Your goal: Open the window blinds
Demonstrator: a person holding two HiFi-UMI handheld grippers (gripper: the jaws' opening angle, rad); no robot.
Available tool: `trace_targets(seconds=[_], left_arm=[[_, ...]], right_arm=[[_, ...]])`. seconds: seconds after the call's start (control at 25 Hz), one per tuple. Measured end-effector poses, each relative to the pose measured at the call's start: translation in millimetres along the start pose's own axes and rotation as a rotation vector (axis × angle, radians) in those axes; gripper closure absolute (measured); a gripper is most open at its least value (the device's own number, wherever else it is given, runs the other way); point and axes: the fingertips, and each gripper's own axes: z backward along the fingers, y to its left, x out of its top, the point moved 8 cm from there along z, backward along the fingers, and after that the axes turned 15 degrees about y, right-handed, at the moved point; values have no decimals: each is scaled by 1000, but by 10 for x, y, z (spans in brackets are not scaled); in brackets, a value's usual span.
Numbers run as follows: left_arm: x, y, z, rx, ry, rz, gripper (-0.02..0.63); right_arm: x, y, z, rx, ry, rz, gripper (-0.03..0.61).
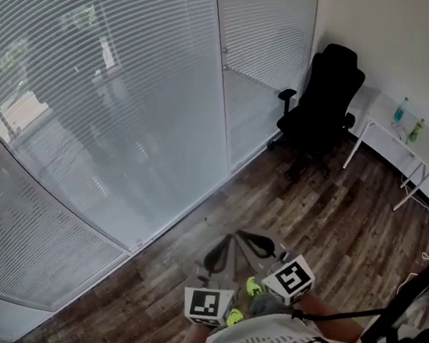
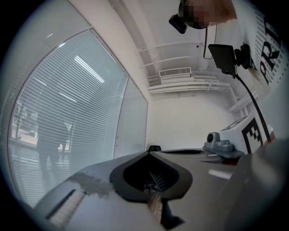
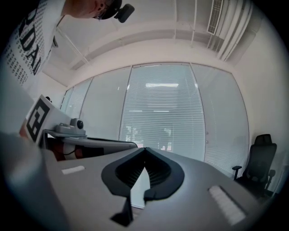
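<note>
Slatted white window blinds (image 1: 110,102) hang lowered over the curved glass wall ahead, reaching almost to the floor. They also fill the left of the left gripper view (image 2: 67,117) and the middle of the right gripper view (image 3: 162,113). Two small knobs (image 1: 224,59) sit on the frame between two panes. My left gripper (image 1: 226,242) and right gripper (image 1: 243,235) are side by side low in the head view, well short of the blinds. Both point level, the right one toward the blinds. The left gripper (image 2: 150,153) is shut on nothing, and so is the right gripper (image 3: 144,149).
A black office chair (image 1: 320,108) stands in the right corner by the glass. Next to it a white desk (image 1: 387,130) against the right wall carries two bottles (image 1: 407,120). The floor is dark wood planks (image 1: 137,296). A thin cable (image 1: 421,260) lies at the lower right.
</note>
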Motion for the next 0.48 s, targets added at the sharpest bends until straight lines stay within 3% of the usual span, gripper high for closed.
trace_targets(seconds=[0.28,0.48], left_arm=[[113,170,-525,53,39,16,607],[232,215,-1063,79,41,6,609]], right_arm=[[106,-511,-302,22,12,54,571],[111,-1052,-460,34,21,36,571]])
